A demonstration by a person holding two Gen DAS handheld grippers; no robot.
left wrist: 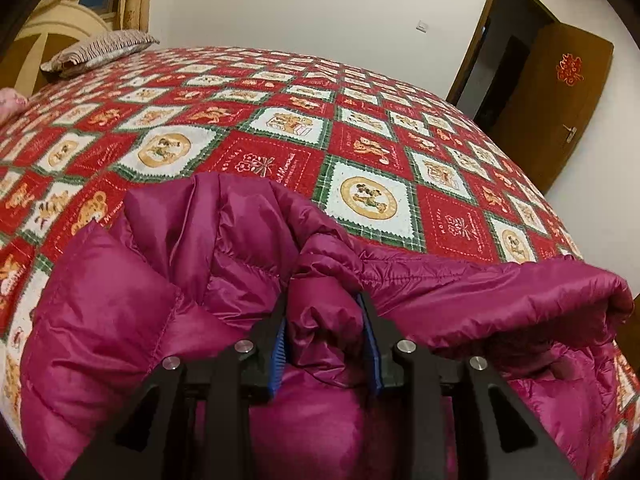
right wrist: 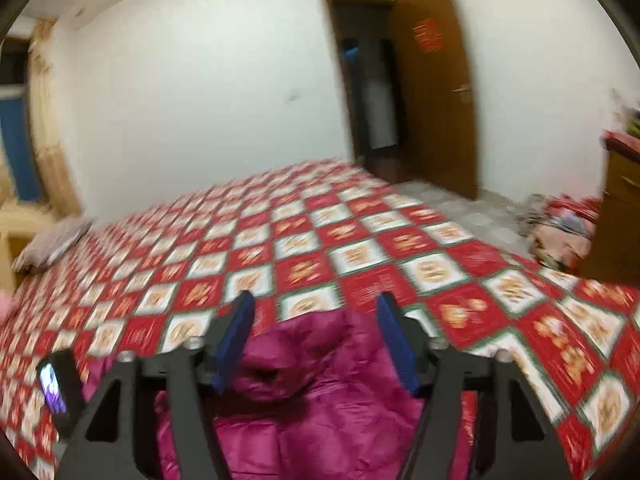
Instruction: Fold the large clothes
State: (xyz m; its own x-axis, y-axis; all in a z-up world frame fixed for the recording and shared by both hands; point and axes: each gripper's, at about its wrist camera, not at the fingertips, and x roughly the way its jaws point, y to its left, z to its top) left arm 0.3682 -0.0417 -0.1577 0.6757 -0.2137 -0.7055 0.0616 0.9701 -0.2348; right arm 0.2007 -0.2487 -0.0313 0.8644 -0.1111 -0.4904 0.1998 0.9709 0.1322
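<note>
A puffy magenta quilted down jacket lies bunched at the near edge of a bed covered by a red, white and green checked bedspread printed with bears. In the left wrist view a thick fold of its shiny fabric stands up between the blue-padded black fingers of the left gripper, and both pads press against it, so this claw pinches the jacket. One sleeve stretches away to the right, its cuff reaching close to the bed's right edge.

In the blurred right wrist view the right gripper hangs above the jacket with its blue pads spread apart and nothing between them; the magenta fabric sits lower, behind the fingers. A small black device with a lit screen shows at the lower left of that view.

Beyond the jacket the bedspread runs flat and bare far across the bed to a striped pillow at the far left corner. Past the bed's right side stands an open brown wooden door in a white wall.
</note>
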